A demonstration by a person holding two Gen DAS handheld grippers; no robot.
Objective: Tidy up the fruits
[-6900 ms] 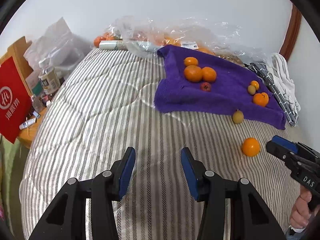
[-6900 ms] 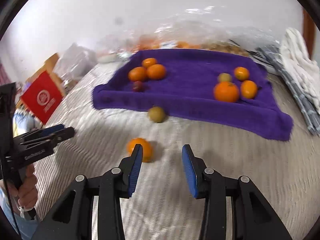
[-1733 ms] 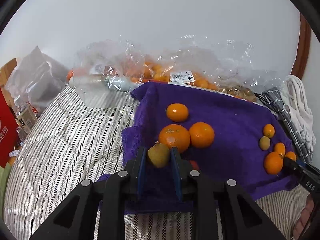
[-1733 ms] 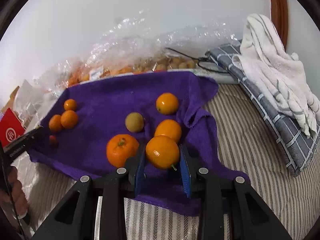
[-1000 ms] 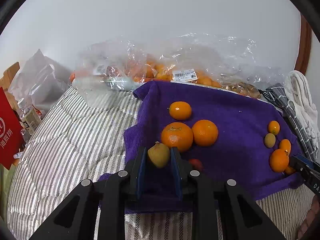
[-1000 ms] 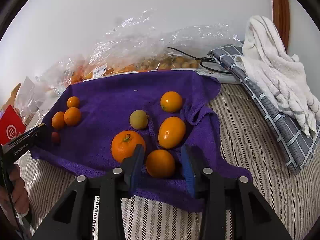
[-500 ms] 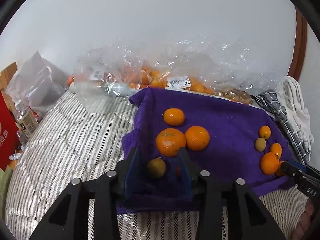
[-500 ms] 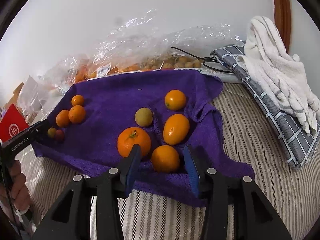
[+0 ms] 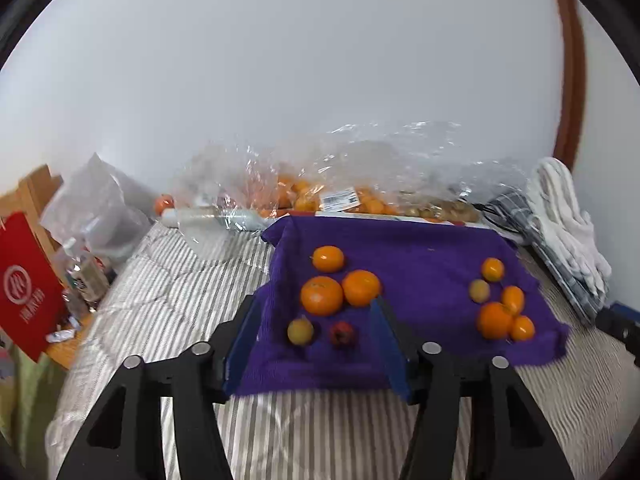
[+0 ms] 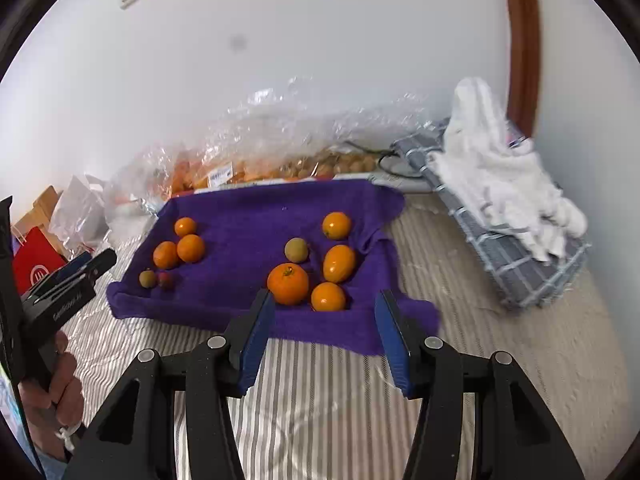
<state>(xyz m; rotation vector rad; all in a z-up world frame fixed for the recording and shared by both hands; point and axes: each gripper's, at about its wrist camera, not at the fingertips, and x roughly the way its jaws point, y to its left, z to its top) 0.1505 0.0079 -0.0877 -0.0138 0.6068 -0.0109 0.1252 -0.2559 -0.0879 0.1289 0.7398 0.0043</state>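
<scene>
A purple towel (image 9: 408,256) lies on the striped bedcover (image 9: 168,304) with two groups of fruit. In the left group a yellow-green fruit (image 9: 300,331) rests beside a small red fruit (image 9: 342,334), below three oranges (image 9: 322,295). My left gripper (image 9: 314,304) hangs above and short of them, its jaws opening with nothing between the pads. In the right group a small orange (image 10: 328,297) lies by a big orange (image 10: 288,283), an oval orange (image 10: 339,263) and a green fruit (image 10: 296,249). My right gripper (image 10: 325,300) is raised before them, its jaws opening and empty.
Clear plastic bags (image 9: 320,196) of fruit line the wall behind the towel. A white towel (image 10: 500,184) on a grey checked cloth (image 10: 520,268) lies at the right. A red bag (image 9: 24,292) and a bottle (image 9: 86,272) stand left of the bed.
The left gripper let go of the yellow-green fruit, the right of the small orange; both fruits now lie on the towel. Both grippers opened wider and drew back and up.
</scene>
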